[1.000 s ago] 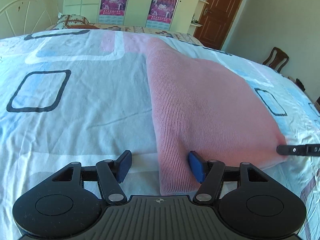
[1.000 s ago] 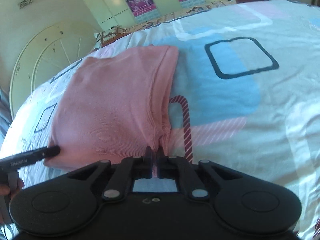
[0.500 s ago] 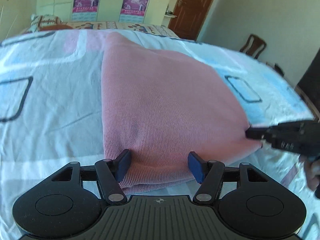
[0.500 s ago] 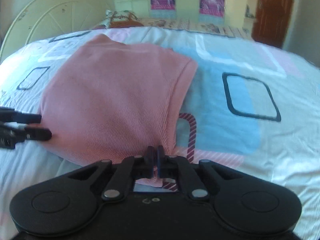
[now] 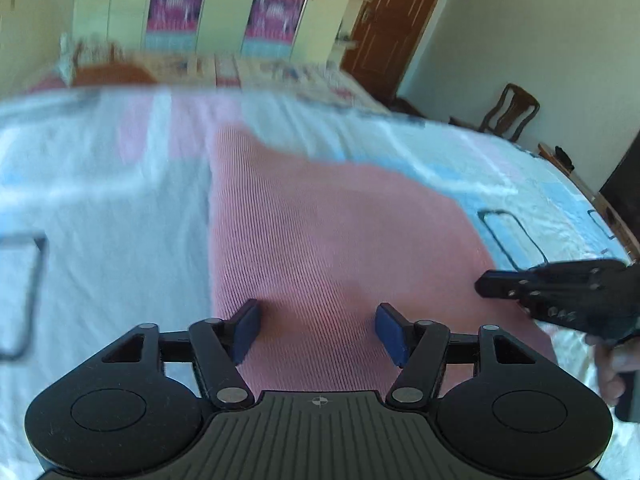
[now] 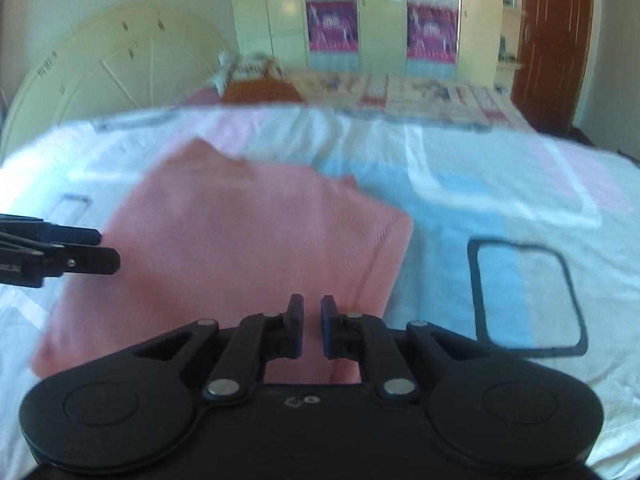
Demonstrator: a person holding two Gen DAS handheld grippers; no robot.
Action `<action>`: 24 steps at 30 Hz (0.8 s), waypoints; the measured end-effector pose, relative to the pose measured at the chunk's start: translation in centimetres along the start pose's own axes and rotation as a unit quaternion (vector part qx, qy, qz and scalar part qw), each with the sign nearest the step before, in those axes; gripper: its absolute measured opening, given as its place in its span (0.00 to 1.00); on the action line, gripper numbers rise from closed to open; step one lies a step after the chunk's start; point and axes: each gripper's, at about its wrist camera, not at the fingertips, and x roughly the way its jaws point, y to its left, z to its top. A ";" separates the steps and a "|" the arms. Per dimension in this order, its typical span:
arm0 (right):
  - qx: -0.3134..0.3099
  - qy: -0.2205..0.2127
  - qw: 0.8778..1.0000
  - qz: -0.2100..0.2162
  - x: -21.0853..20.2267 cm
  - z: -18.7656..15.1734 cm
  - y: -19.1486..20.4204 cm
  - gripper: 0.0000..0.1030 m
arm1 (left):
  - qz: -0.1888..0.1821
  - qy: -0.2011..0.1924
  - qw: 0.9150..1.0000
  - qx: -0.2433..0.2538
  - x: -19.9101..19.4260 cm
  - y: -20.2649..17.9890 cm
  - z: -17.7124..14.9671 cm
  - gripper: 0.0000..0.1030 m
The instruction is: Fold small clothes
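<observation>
We see a pink knit garment (image 5: 344, 240) lying folded and flat on the bed (image 5: 100, 208), which is covered by a white sheet printed with pale blue and pink blocks and dark-outlined squares. Taking the garment as our landmark, our left hand-held gripper (image 5: 318, 330) hangs over its near edge with the jaws spread wide, the blue pads (image 5: 247, 330) standing apart and nothing between them; whether the pads touch the knit we cannot tell. Our right hand-held gripper (image 6: 311, 330) sits over the garment's near right corner, its jaws parted only narrowly with a small gap showing pink cloth behind, and it holds nothing. In the left wrist view the right hand-held gripper appears at the garment's right edge, its tip just over the border of the knit. In the right wrist view the left hand-held gripper appears at the garment's left side, its two fingers (image 6: 92, 262) reaching just over that border. One dark-outlined square (image 6: 528, 300) on the sheet lies just to the right of the garment. Beyond the garment's far edge stand a pale wardrobe (image 6: 360, 12) with pink posters and a brown door (image 6: 556, 40), a cream headboard (image 6: 108, 76) to the far left, and a wooden chair (image 5: 510, 112) to the far right. Both views are somewhat blurred.
</observation>
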 end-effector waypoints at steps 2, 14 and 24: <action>0.008 -0.006 1.000 0.004 0.4 -0.7 -0.6 0.03 | -0.011 -0.001 1.000 -0.015 -0.6 0.4 -0.2 0.61; -0.026 0.002 1.000 0.006 3.7 2.4 1.8 0.10 | 0.084 0.012 0.996 0.029 2.8 0.0 2.9 0.66; 0.070 -0.037 0.996 0.038 -0.4 0.8 -2.1 0.30 | 0.119 -0.009 0.992 0.029 0.0 0.2 1.1 0.86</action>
